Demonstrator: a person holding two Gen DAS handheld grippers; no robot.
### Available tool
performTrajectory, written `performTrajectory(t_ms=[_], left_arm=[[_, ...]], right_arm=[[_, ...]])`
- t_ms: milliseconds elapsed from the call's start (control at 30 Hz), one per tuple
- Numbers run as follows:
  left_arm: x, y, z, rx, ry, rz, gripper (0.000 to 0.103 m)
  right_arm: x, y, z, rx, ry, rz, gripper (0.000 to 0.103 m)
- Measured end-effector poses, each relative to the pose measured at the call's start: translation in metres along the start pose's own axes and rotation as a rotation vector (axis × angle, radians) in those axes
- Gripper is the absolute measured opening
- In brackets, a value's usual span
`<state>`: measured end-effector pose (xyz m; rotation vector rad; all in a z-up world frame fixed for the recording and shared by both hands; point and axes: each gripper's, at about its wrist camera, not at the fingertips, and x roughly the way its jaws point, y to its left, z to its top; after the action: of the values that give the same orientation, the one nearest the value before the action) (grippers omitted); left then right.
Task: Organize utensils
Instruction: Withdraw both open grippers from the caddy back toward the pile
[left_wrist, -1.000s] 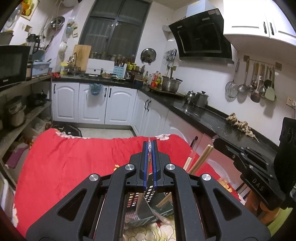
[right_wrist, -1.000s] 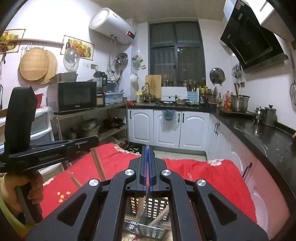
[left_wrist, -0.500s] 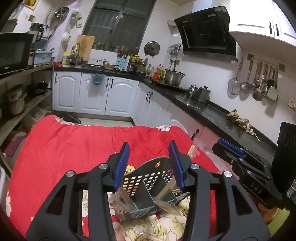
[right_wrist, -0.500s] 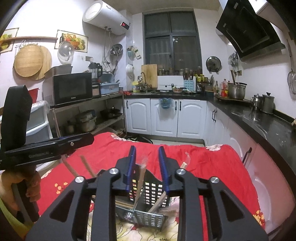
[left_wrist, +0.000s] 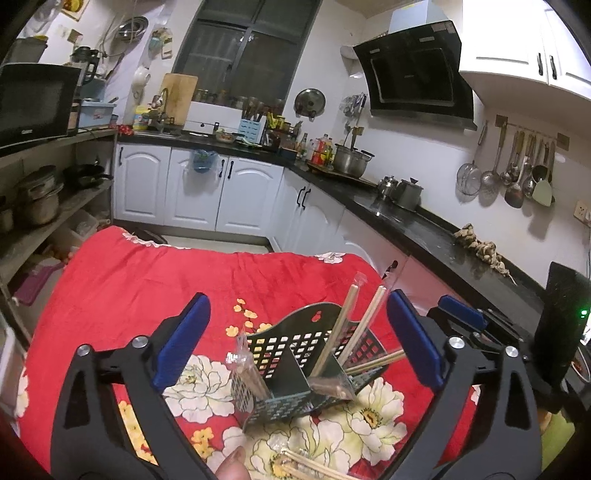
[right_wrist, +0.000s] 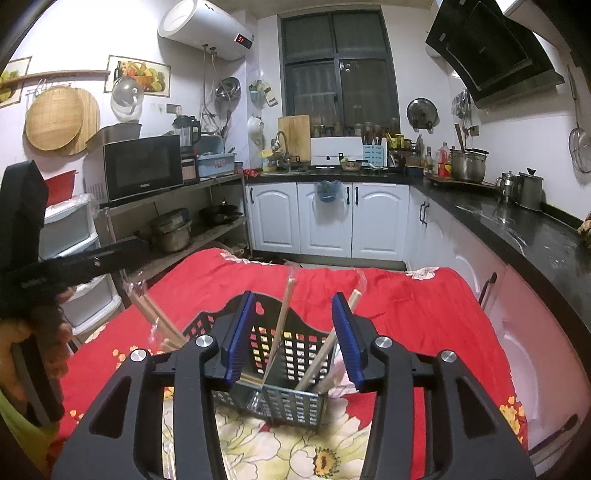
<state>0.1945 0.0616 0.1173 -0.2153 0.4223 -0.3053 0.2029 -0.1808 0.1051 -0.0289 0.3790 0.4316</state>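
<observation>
Both grippers, clamped together on wrapped chopsticks a second ago, now have their jaws opening over the basket (left_wrist: 295, 373), and nothing is pressed between the pads of either. Left gripper (left_wrist: 295, 339): jaws spread wide, framing the basket, which stands on the red flowered cloth (left_wrist: 147, 280) covering the surface. Right gripper (right_wrist: 293, 338): jaws part-way apart, directly above the basket (right_wrist: 284, 384) and its divider. Chopsticks (left_wrist: 354, 325) in clear sleeves lean upright in the right-hand compartment as the left view shows it; a further wrapped packet (left_wrist: 245, 365) leans at the basket's left wall, though whether it sits fully inside cannot be told. The change is read as a double release: each gripper has let its pair drop into the basket, so this pair of placements appears complete. More loose chopsticks (left_wrist: 317, 467) lie on the cloth at the near edge of the left view, beside what looks like a fingertip (left_wrist: 232, 465); the task is therefore judged unfinished, with another pick-up likely to follow.
</observation>
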Motion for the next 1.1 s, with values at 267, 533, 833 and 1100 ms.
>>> performTrajectory(t_ms=[267, 533, 833, 1100], left_arm=[[-0.017, 0.001, -0.011, -0.002, 0.005, 0.013, 0.092], [-0.031, 0.001, -0.022, -0.014, -0.001, 0.029, 0.092], [-0.032, 0.001, -0.046, -0.021, 0.047, 0.017, 0.092], [-0.028, 0.001, -0.069, -0.027, 0.097, 0.007, 0.092]], right_arm=[[-0.008, 0.002, -0.008, -0.004, 0.011, 0.014, 0.043], [-0.015, 0.008, -0.018, -0.017, 0.025, 0.032, 0.043], [-0.02, 0.012, -0.033, -0.035, 0.062, 0.042, 0.043], [-0.023, 0.012, -0.051, -0.031, 0.101, 0.048, 0.043]])
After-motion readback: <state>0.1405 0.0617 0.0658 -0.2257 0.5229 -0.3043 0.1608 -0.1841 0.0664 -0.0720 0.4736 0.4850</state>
